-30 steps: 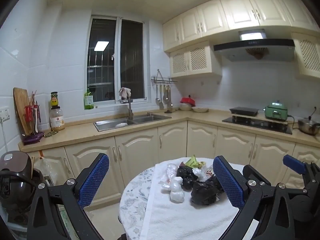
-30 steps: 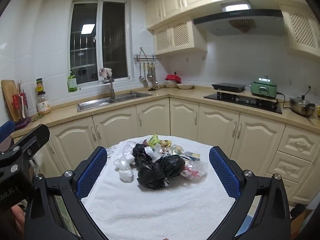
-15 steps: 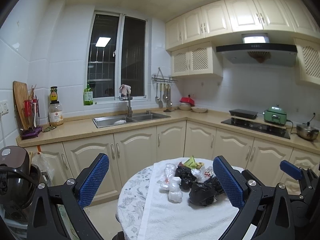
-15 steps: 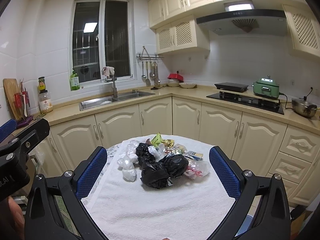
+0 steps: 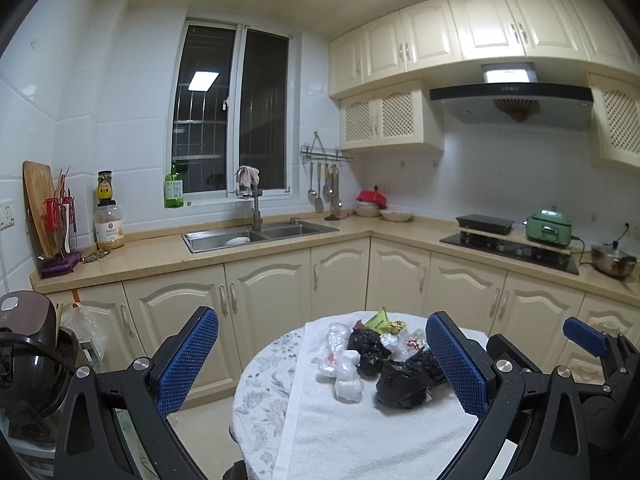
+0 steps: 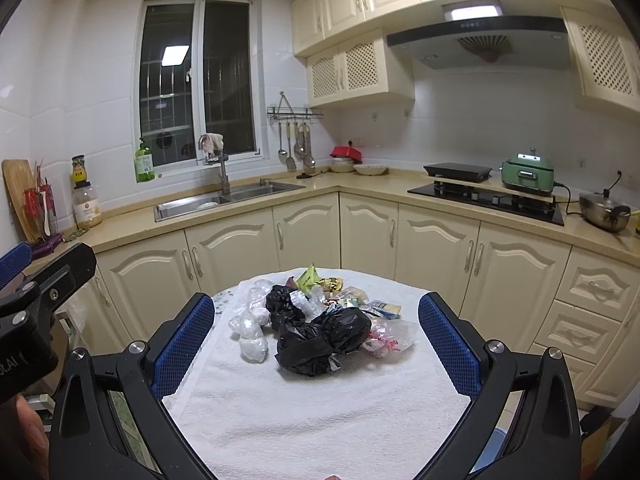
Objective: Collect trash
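The trash pile (image 6: 316, 320) sits on the towel-covered tabletop (image 6: 320, 412), light, soft and crinkly, best pinched at a bunched-up black bag (image 6: 324, 336), while both grippers' jaws gape wide, holding nothing.

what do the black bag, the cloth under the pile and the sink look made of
Black bag: thin plastic film, judging by its glossy, crumpled wrinkles. Cloth under the pile: white terry-like towel fabric, matte with a nubby pile. Sink: most likely brushed stainless steel, grey with a dull metallic sheen.
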Available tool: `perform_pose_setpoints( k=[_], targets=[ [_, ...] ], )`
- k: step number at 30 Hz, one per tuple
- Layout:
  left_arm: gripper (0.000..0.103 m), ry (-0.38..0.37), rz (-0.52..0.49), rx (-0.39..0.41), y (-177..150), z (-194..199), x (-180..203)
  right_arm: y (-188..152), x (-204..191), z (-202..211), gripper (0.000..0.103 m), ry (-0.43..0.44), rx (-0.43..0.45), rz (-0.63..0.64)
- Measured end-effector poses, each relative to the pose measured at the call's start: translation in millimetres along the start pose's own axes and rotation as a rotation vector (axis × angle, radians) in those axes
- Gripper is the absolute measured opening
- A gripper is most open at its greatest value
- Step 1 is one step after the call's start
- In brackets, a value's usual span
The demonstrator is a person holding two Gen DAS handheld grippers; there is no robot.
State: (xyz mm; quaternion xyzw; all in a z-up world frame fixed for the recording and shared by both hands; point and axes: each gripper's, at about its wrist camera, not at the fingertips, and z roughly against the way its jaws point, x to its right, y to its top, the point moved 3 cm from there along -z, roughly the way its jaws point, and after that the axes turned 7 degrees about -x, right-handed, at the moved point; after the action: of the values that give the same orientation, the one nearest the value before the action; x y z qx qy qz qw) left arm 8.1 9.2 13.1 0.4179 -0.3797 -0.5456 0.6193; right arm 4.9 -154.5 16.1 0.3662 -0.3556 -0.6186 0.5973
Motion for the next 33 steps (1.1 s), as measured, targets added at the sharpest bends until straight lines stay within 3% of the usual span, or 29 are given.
perform_pose_setpoints(
  k=[15, 23, 33],
  targets=[
    [0.102, 0.017, -0.007, -0.033, -4, -24, 0, 1, 7, -12, 0.103, -0.009, -0.024, 0.010],
    [0.102, 0.030, -0.040, -0.196, -18, -99, 4, -11, 25, -74, 0.103, -0.034, -0.158, 0.013],
    [0.102, -0.005, -0.033, -0.362, -17, -186, 1, -36, 32, -152, 0.103, -0.041, -0.337, 0.007]
  ],
)
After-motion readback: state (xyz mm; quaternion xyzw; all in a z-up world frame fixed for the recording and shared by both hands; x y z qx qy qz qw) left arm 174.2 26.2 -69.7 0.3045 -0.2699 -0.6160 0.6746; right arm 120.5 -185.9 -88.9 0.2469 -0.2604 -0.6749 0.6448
